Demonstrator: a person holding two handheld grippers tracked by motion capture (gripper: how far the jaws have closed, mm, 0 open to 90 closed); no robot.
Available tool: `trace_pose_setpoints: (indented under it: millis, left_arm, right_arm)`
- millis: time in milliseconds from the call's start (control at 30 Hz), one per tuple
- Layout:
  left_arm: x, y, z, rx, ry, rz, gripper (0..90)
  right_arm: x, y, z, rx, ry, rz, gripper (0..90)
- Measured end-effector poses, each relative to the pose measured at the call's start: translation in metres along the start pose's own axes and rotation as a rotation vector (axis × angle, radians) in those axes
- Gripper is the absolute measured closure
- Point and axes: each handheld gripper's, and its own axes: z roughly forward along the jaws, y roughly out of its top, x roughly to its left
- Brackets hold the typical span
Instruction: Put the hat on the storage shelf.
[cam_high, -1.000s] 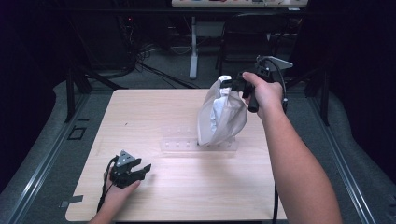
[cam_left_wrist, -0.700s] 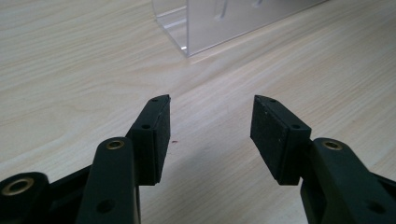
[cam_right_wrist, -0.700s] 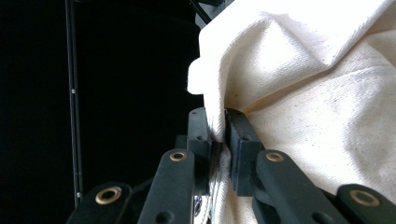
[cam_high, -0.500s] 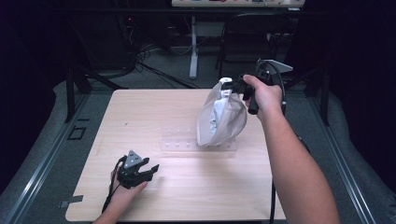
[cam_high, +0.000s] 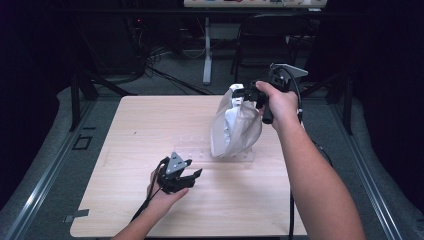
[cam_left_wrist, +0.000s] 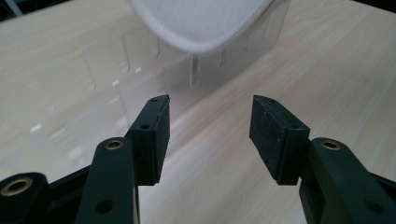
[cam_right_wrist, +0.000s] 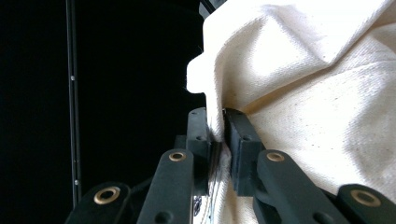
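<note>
Two grippers were in play over the pale wooden table (cam_high: 125, 165). Left to right: the left gripper (cam_high: 194, 176) had travelled from near the table's front-left corner toward the middle of the front half since a second ago, and now pointed at the clear acrylic slotted rack (cam_high: 240, 156) lying near the table's centre. Its jaws stood wide apart with nothing between them; in the left gripper view the rack (cam_left_wrist: 187, 70) and the rounded lower edge of the cream canvas cloth bag (cam_left_wrist: 201, 23) sat just ahead of the black pads (cam_left_wrist: 275, 135). Judgement: the left side was coming in to help, probably to steady the rack or take the bag's lower edge.

The bag (cam_high: 235, 130) hung over the rack, toward the table's right edge, lifted by its upper hem. A white object showed at its open mouth; I could not tell what it was or whether more lay inside.

The right gripper (cam_high: 245, 95) had not moved. Its jaws were pinched tight on a fold of the bag's cloth (cam_right_wrist: 299, 93).
</note>
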Motion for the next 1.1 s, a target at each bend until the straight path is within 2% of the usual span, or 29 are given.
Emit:
trace_pose_setpoints:
  millis: [133,267,333,467,567,667,800,1100]
  left_arm:
    - [-0.01,0.017,0.016,0.016,-0.027,0.004,48.2]
    - [-0.019,0.026,0.027,0.033,0.006,0.041,48.2]
    - [-0.023,0.028,0.029,0.027,0.024,0.052,48.2]
    - [-0.025,0.033,0.035,0.031,0.043,0.049,47.8]
    - [-0.024,0.035,0.04,0.03,0.044,0.028,48.2]
    - [-0.022,0.035,0.042,0.021,0.043,0.004,53.8]
    - [-0.021,0.034,0.043,0.016,0.051,0.021,62.3]
    - [-0.017,0.033,0.043,0.018,0.025,0.033,74.6]
  right_arm:
    - [0.001,-0.001,0.001,0.004,0.001,-0.003,81.2]
    - [0.001,-0.001,0.001,0.01,0.002,-0.011,81.1]
    - [0.001,-0.001,0.001,0.014,0.003,-0.013,81.1]
    - [0.001,-0.002,0.001,0.016,0.0,-0.012,81.1]
    - [0.002,-0.003,0.002,0.019,0.001,-0.014,81.0]
    - [0.003,-0.004,0.004,0.024,0.003,-0.02,80.8]
    - [0.004,-0.004,0.005,0.026,0.001,-0.023,80.7]
    - [0.006,-0.006,0.006,0.028,0.006,-0.024,80.8]
